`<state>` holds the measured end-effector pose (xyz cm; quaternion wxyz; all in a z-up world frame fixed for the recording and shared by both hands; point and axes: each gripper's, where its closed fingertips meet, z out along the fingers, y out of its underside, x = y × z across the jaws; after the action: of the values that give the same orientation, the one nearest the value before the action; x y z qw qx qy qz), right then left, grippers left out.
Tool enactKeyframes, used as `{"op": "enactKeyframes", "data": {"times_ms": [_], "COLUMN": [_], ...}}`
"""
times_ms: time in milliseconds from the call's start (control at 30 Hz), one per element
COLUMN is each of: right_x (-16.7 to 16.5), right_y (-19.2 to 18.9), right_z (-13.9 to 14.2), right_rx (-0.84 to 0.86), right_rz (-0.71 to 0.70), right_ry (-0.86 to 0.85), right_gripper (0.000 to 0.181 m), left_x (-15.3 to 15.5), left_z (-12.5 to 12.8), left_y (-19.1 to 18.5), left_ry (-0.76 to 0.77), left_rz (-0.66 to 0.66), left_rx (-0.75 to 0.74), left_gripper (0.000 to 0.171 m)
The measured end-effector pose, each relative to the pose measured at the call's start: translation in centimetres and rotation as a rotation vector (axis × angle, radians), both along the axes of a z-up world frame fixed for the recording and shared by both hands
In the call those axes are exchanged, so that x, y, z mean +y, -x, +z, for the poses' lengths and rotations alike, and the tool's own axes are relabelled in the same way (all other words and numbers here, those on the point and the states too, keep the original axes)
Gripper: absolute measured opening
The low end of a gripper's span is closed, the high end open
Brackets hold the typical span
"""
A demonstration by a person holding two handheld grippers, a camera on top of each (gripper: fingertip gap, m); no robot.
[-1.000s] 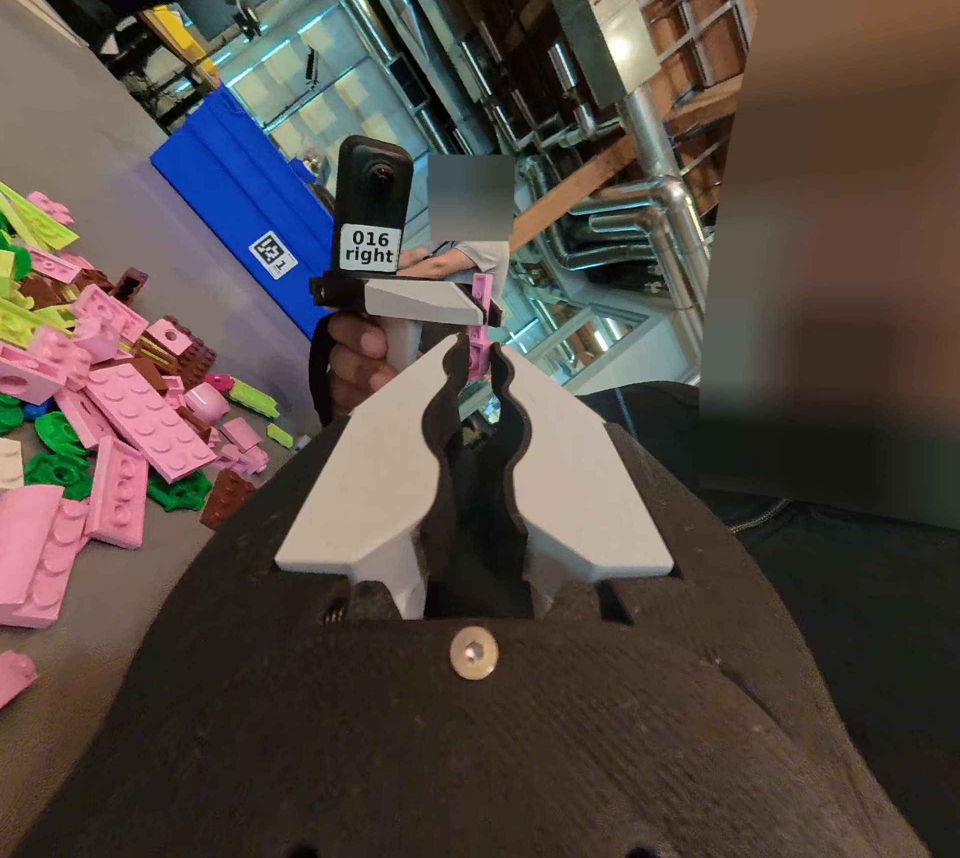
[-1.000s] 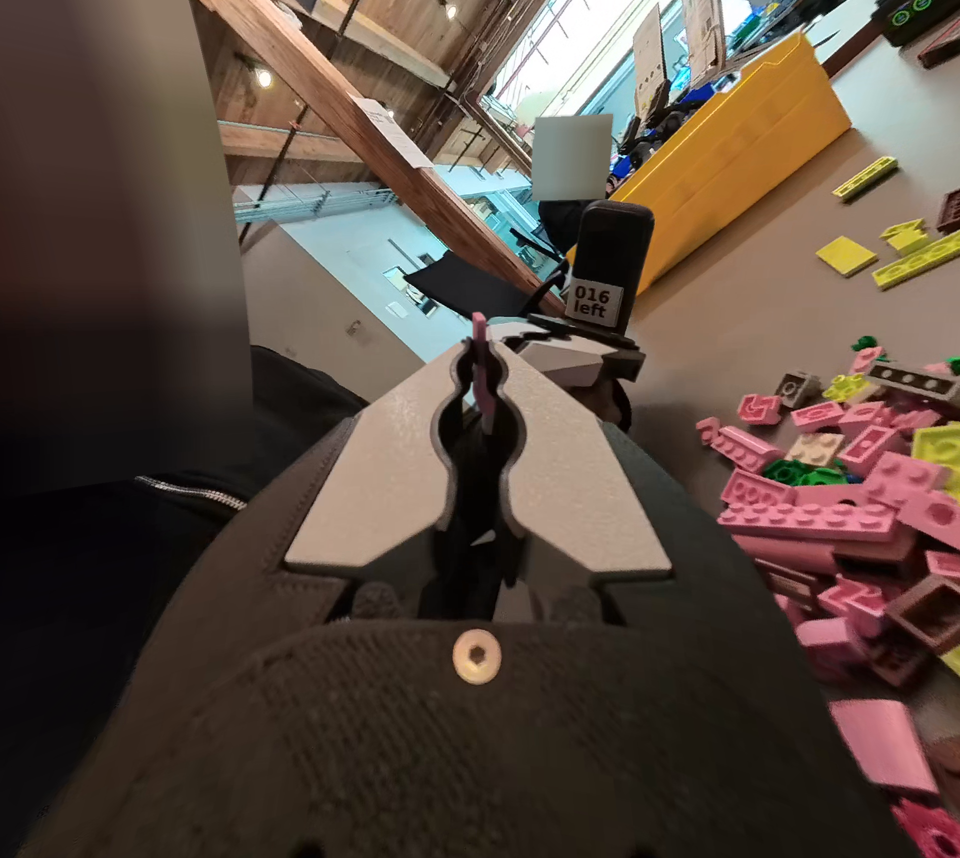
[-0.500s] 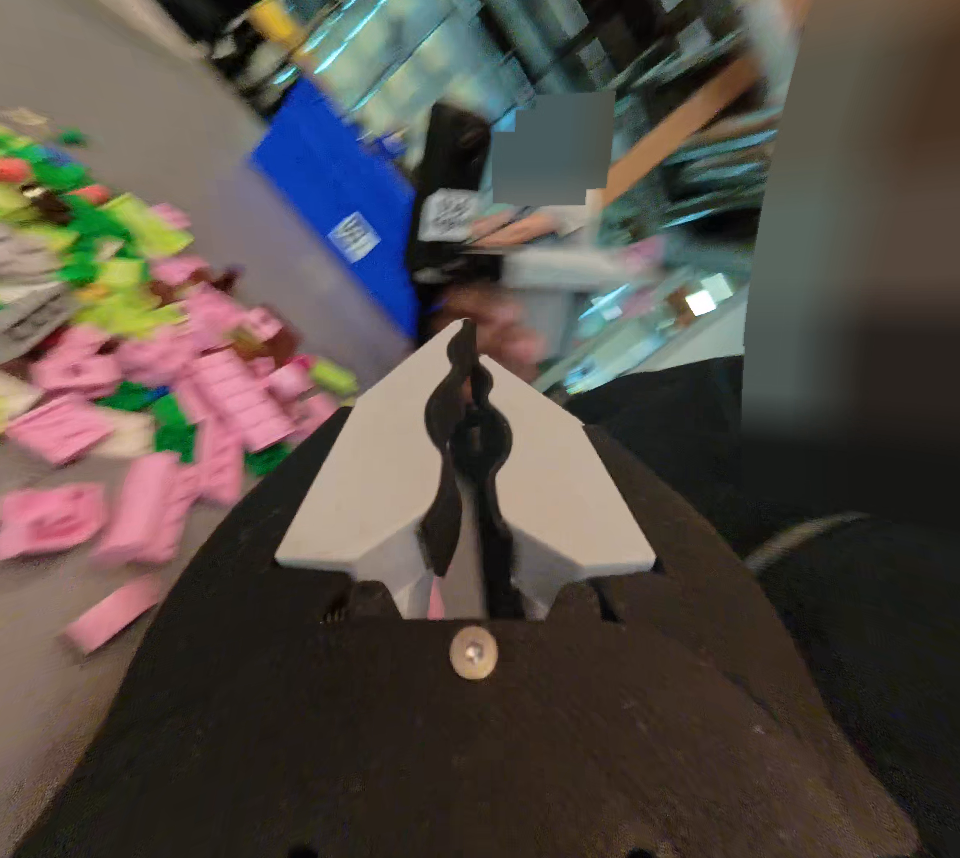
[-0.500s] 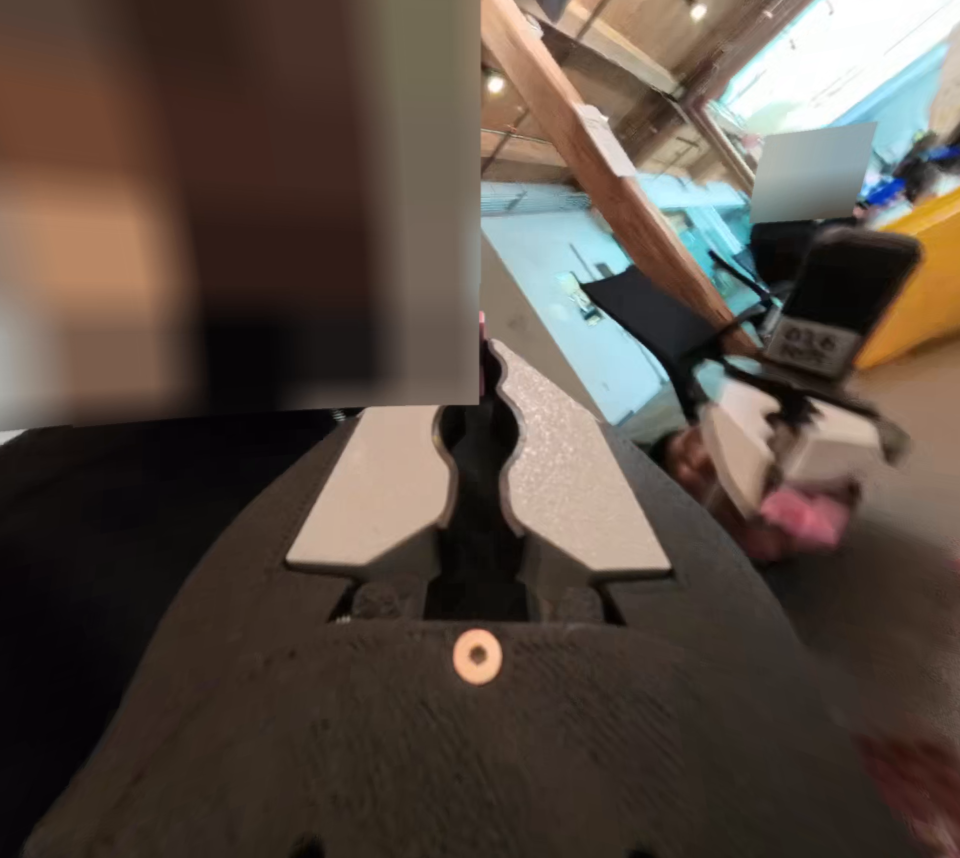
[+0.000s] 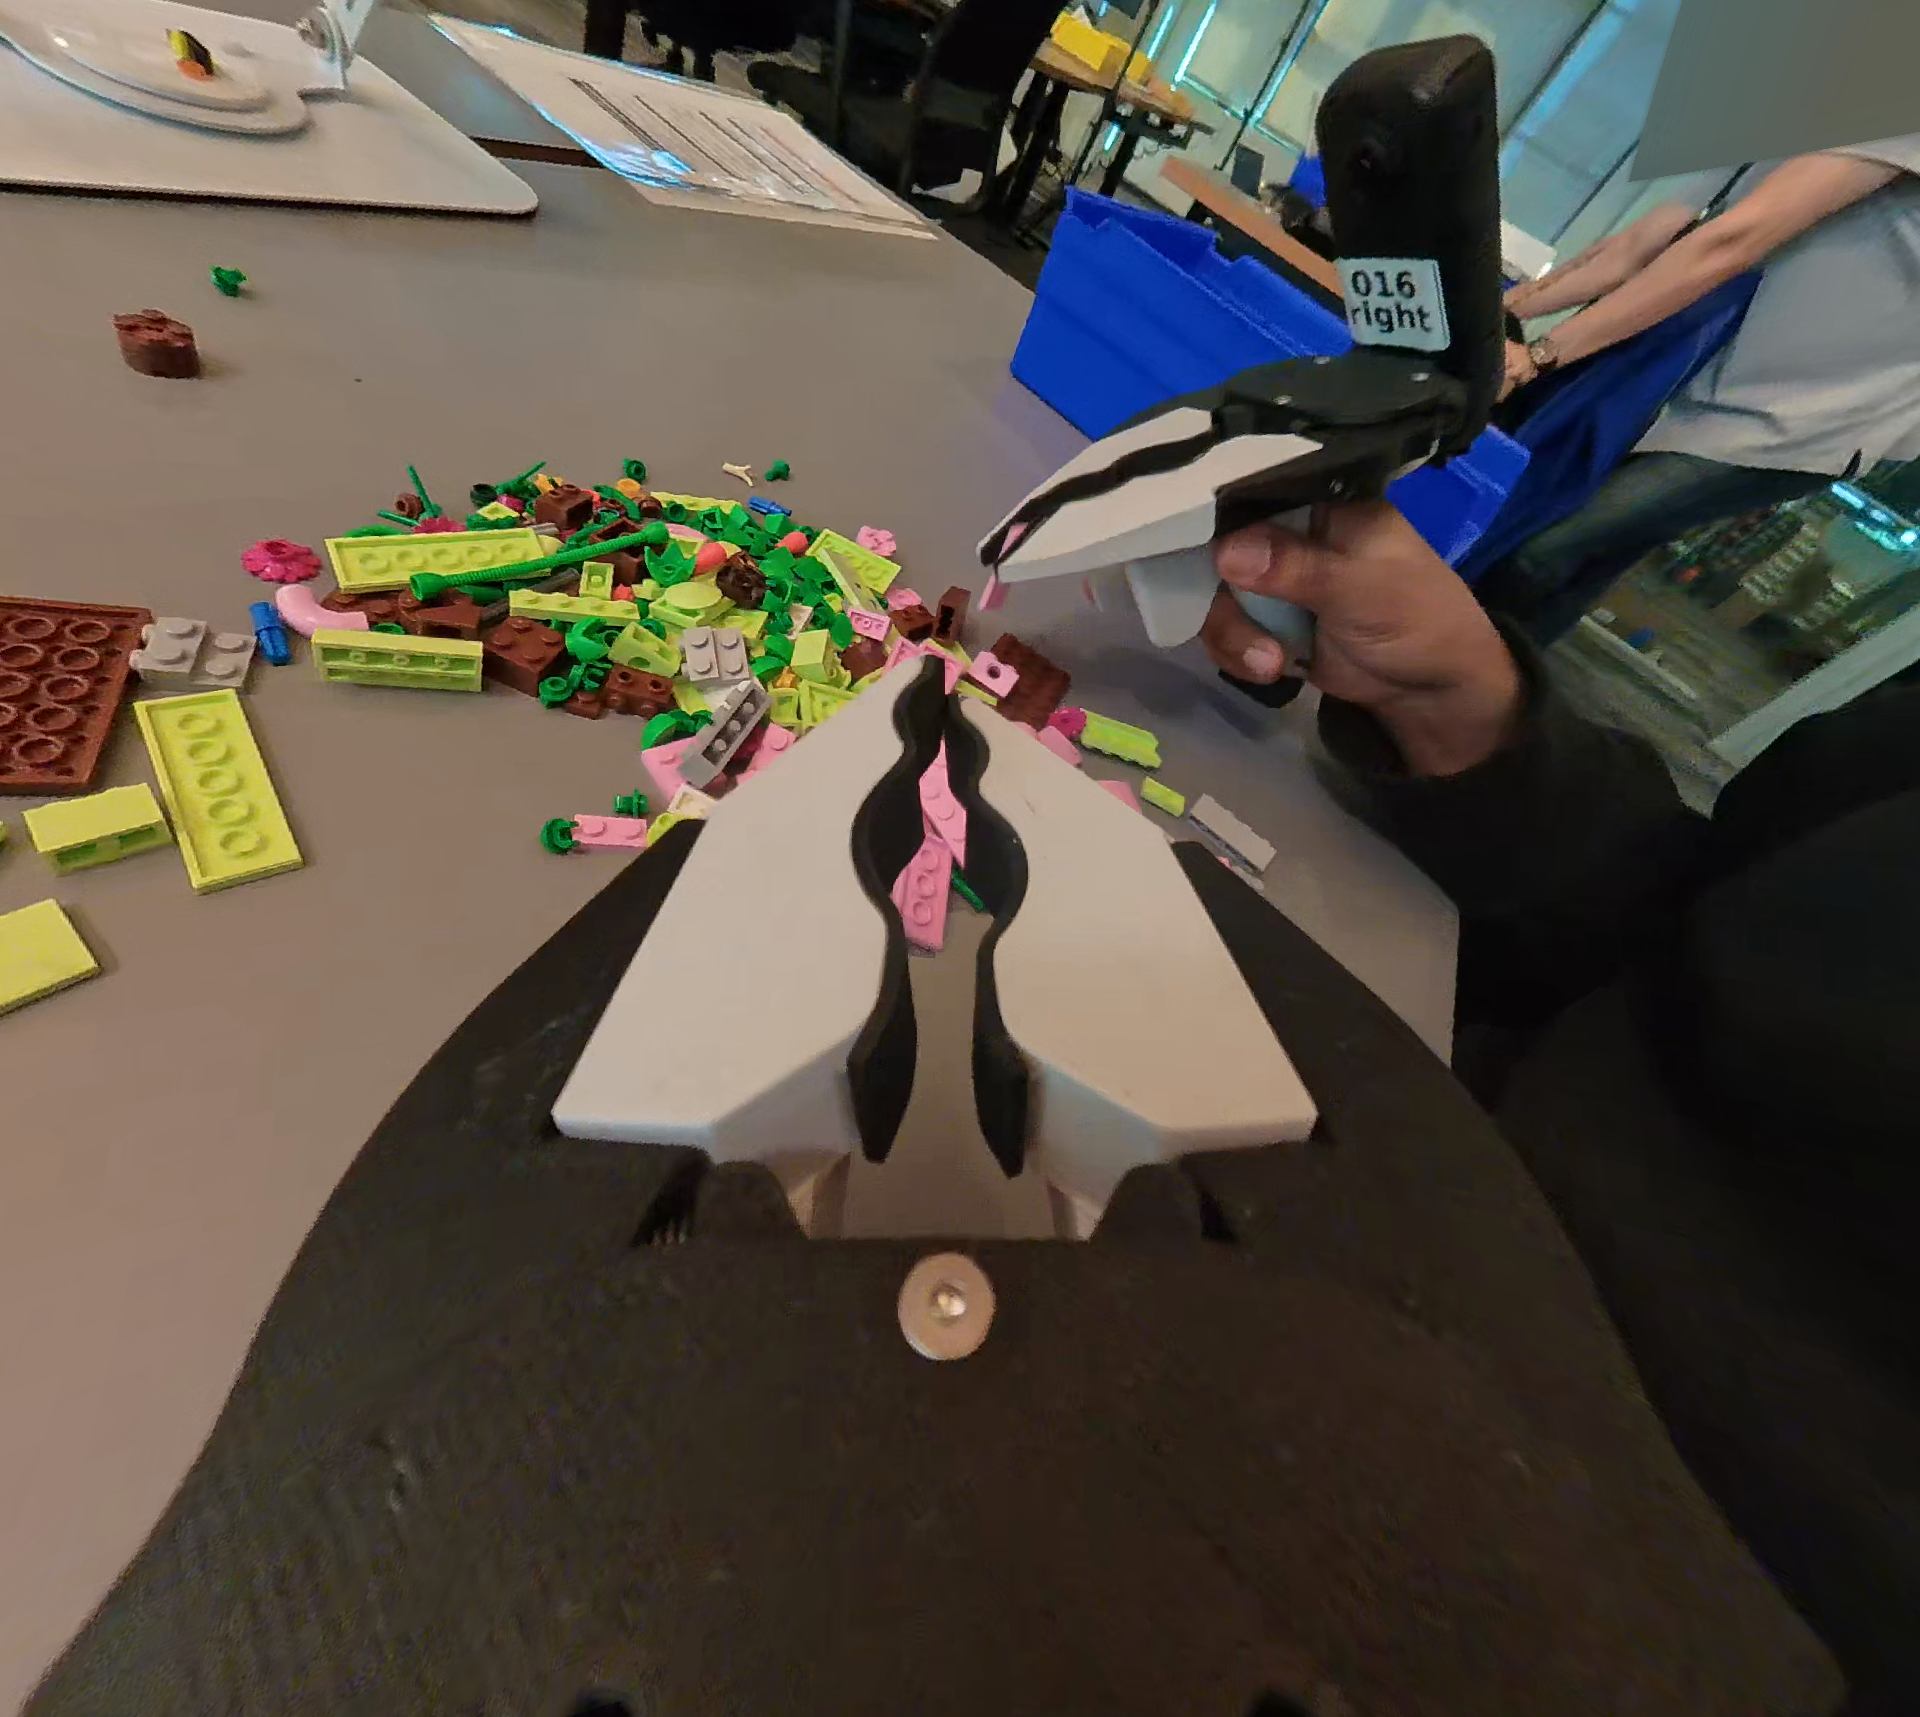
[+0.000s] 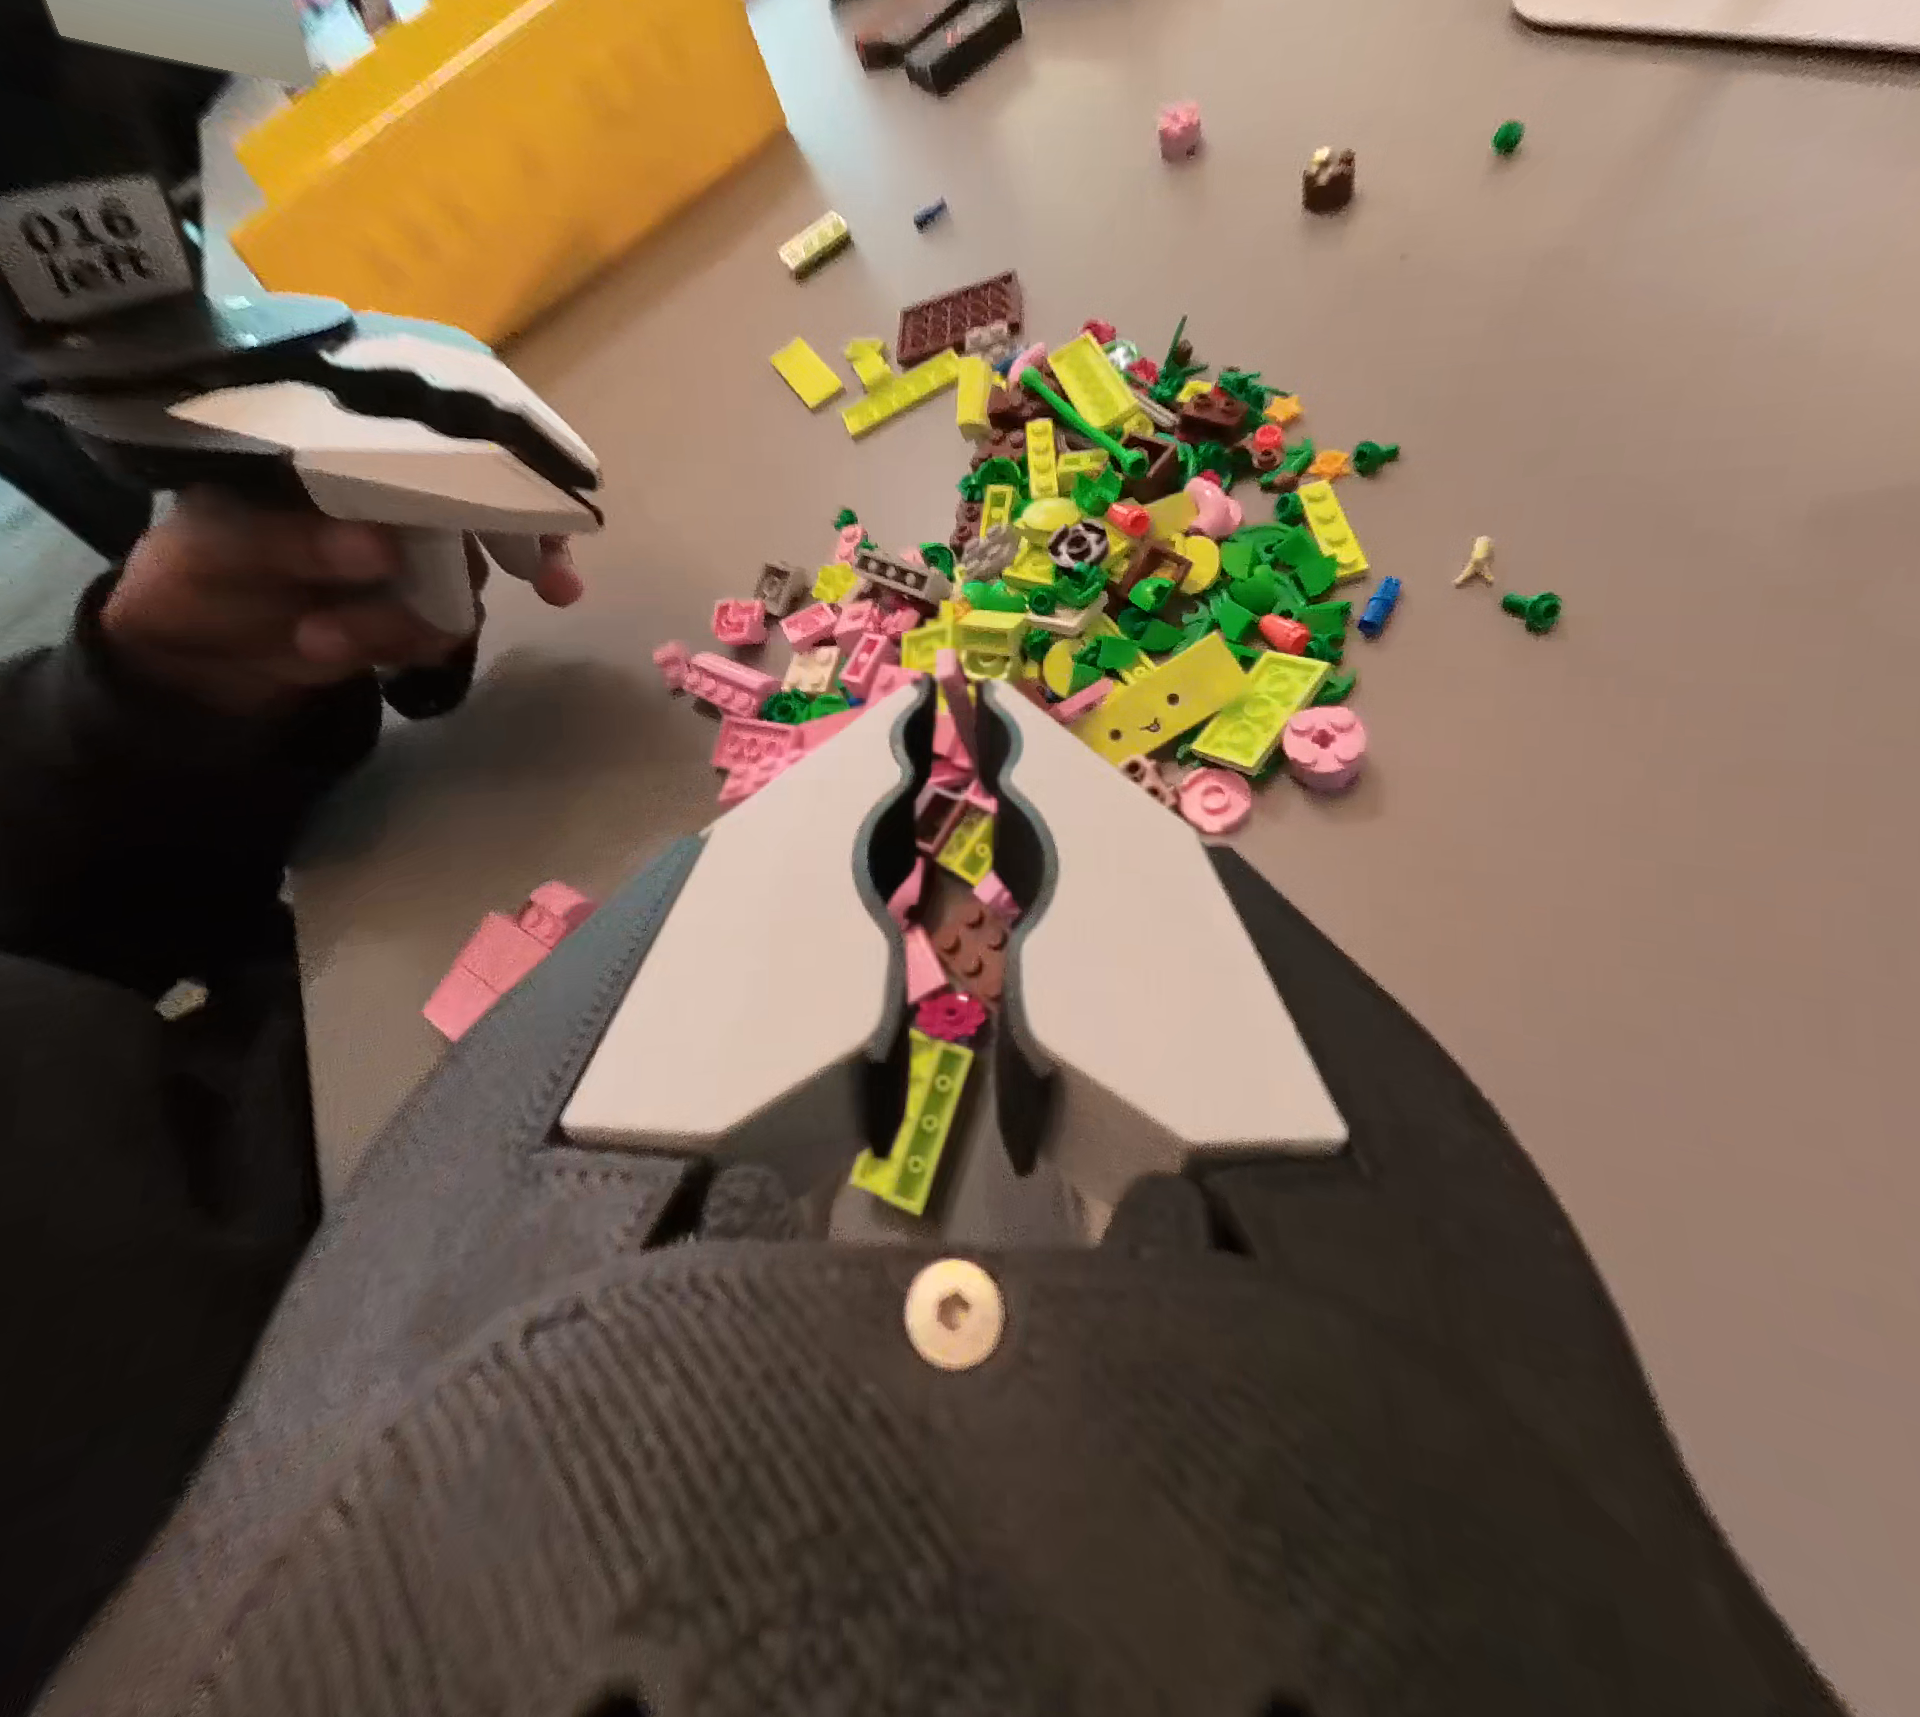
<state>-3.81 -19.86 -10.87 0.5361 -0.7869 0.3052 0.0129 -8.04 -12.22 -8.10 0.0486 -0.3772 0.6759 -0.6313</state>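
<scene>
Above the brick pile (image 5: 665, 607) on the grey table (image 5: 520, 379), right gripper (image 6: 954, 693) pinches a thin pink piece (image 5: 992, 595) at its tips; left gripper (image 5: 932, 675) hovers just beside it, jaws closed tip to tip, apparently empty.

Ahead of you the brick pile (image 6: 1101, 566) crowds the counter (image 6: 1558, 836); bare counter lies to its right, while a yellow bin (image 6: 499, 140) blocks the far left.

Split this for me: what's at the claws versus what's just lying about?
At the claws: right claw, shut on a thin pink piece; left claw, shut, nothing seen in it; brick pile just ahead of both.
Lying about: blue bin; yellow bin; brown plate; lone brown brick.
</scene>
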Motion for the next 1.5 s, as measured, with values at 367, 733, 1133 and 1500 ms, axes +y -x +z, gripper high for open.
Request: {"op": "enactKeyframes", "data": {"times_ms": [367,733,1133,1500], "right_x": [-0.4,4.6,3.9,0.8], "right_y": [1.4,14.4,13.7,14.7], "right_z": [2.8,-3.0,-5.0,-3.6], "right_rx": [-0.137,-0.043,-0.306,-0.153], "right_rz": [0.020,0.371,0.361,0.338], "right_ry": [-0.128,0.185,0.462,0.429], "right_gripper": [0.026,0.049,0.041,0.029], "left_x": [-0.3,-0.5,-1.7,-3.1], "left_z": [-0.4,-4.3,-6.3,-5.7], "left_y": [2.1,7.1,9.8,10.7], "left_ry": [-0.080,-0.293,-0.370,-0.313], "left_rz": [-0.055,-0.106,-0.203,-0.191], "left_rx": [-0.027,0.060,0.160,0.142], "left_gripper": [0.024,0.033,0.032,0.031]}}
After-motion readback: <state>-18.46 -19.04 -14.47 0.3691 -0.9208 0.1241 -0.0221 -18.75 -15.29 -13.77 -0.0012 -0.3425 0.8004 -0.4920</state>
